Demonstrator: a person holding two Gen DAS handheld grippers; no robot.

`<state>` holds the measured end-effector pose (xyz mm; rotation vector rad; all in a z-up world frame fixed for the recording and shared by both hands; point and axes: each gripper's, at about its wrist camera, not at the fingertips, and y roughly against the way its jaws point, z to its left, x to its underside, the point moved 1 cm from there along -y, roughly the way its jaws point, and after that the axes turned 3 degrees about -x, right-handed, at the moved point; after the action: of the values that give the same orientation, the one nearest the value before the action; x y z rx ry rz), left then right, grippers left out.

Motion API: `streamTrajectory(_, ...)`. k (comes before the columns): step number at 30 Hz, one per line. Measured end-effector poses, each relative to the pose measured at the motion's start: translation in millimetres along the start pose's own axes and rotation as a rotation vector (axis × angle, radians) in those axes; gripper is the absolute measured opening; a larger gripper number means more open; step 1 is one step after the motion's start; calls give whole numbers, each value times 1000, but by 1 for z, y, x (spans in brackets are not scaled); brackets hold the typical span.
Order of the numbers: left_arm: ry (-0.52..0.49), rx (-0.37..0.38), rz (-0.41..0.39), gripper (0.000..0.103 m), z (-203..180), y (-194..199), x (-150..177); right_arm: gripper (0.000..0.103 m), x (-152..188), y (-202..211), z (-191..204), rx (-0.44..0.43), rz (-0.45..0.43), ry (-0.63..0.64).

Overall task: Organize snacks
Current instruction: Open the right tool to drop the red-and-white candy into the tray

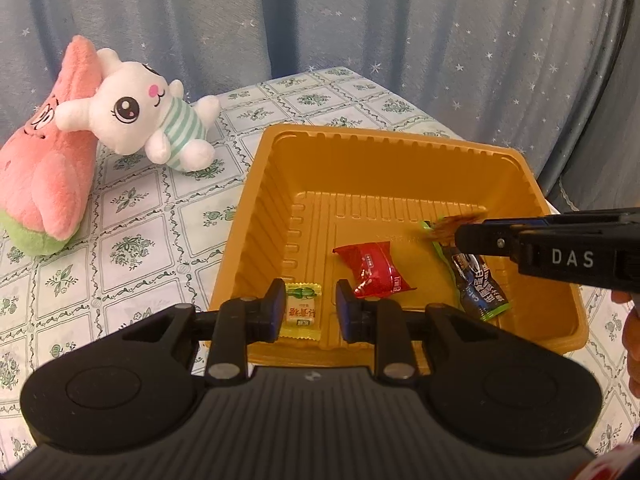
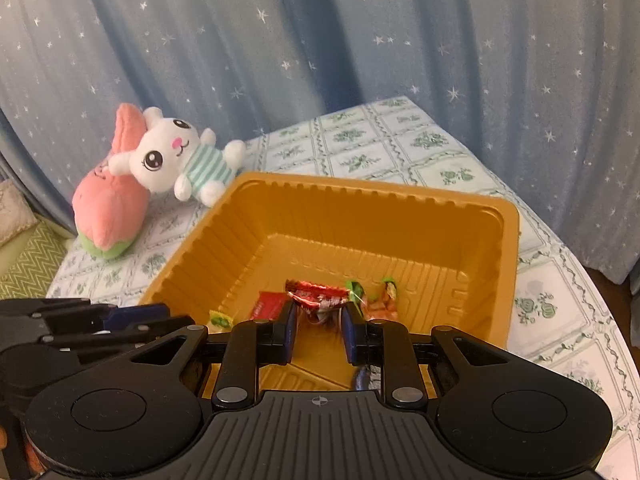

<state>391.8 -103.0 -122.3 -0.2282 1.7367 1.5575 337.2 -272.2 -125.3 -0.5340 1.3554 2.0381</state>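
Note:
A gold plastic tray (image 1: 360, 152) (image 2: 360, 204) stands on the table. My left gripper (image 1: 312, 312) hangs over its near wall, open. A small yellow candy (image 1: 302, 312) sits between the fingers against the left pad, clear of the right one. A red packet (image 1: 372, 276) and a dark blue-and-green packet (image 1: 476, 284) lie on the tray floor. My right gripper (image 2: 319, 334) (image 1: 460, 236) reaches in from the right, shut on a crinkled red-brown wrapper (image 2: 320, 300) above the floor. An orange-and-green packet (image 2: 384, 304) lies just beyond it.
A white plush rabbit (image 1: 148, 120) leans on a pink watermelon plush (image 1: 44, 168) at the table's left. A flower-patterned cloth (image 1: 132, 240) covers the table, and a starred blue curtain (image 1: 360, 20) hangs close behind it. A hand (image 1: 632, 332) shows at the right edge.

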Motion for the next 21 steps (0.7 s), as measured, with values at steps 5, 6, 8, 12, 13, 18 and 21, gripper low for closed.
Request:
streamTrajectory(5,9,6,-14,29,0,9,1,43,1,5,4,5,-5,15)
streamTrajectory(6,12,7,-17,30,1,11,1,46,2,7,3,6,-9,9)
streamTrajectory(8,16,10,-21,30,0,15,2,50,4,11,3,1,-14,1)
streamTrajectory(12,26,13,-30,31,0,22,3,51,6,18,4,8,-11,2)
streamTrajectory(13,28,13,-32,32,-1,24,3,52,7,20,5,8,-12,3)
streamTrajectory(18,33,13,-44,33,-2,35,6,53,9,29,6,12,-19,10)
streamTrajectory(21,37,13,-54,34,-4,42,7,53,11,38,7,13,-28,14)
